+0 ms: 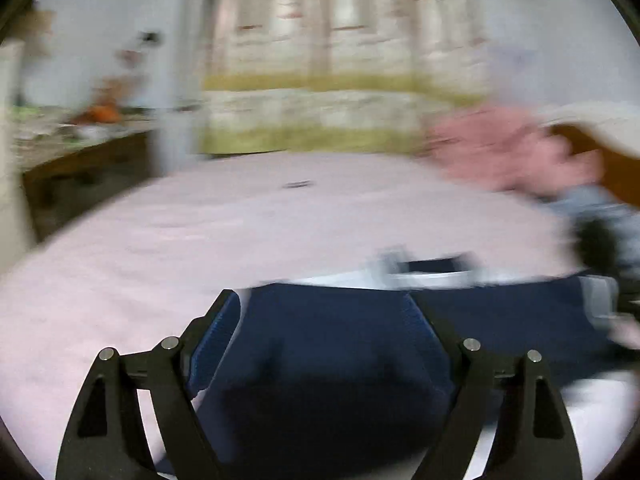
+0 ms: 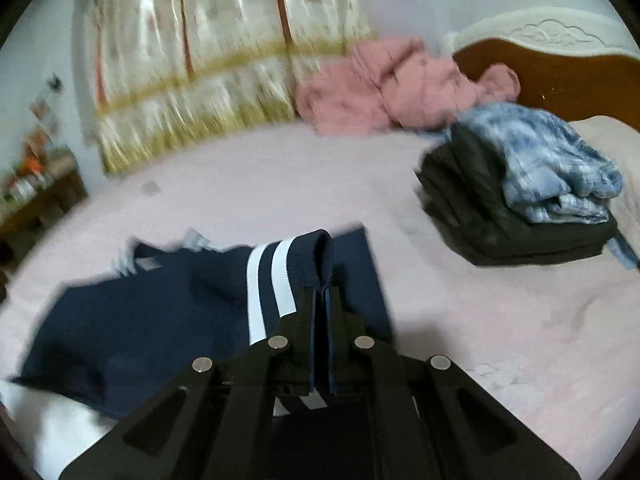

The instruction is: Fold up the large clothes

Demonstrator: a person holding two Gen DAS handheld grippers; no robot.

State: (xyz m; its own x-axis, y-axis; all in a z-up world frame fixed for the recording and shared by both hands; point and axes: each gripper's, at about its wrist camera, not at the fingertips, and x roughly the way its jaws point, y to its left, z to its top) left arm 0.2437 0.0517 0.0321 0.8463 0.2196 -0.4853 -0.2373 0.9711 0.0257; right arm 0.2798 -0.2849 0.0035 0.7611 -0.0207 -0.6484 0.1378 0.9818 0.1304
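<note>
The navy garment (image 2: 140, 320) lies spread on the pink bedsheet (image 2: 500, 340) in front of you, and in the left wrist view it fills the space between and ahead of your left gripper (image 1: 324, 308). That gripper's fingers (image 1: 218, 332) stand wide apart with nothing pinched between them; they sit just over the near part of the cloth, though the blur makes it hard to say whether they touch it. Your right gripper (image 2: 324, 292) has its jaws pressed together on the ribbed cuff (image 2: 308, 256), the band with two white stripes, and the cuff arches up over the fingertips while the rest of the cloth trails off to the left. Beyond your right gripper, well apart from the garment, a folded stack (image 2: 516, 216) rests on the sheet: dark clothes below, a blue and white piece (image 2: 552, 164) on top. Farther back a rumpled pink blanket (image 2: 400, 88) lies against the wooden headboard (image 2: 560, 68). A pale curtain (image 2: 224, 60) with a yellow band hangs behind the bed, and a cluttered wooden table (image 1: 80, 152) stands off to the left. Both views are smeared by motion, the left one more so.
</note>
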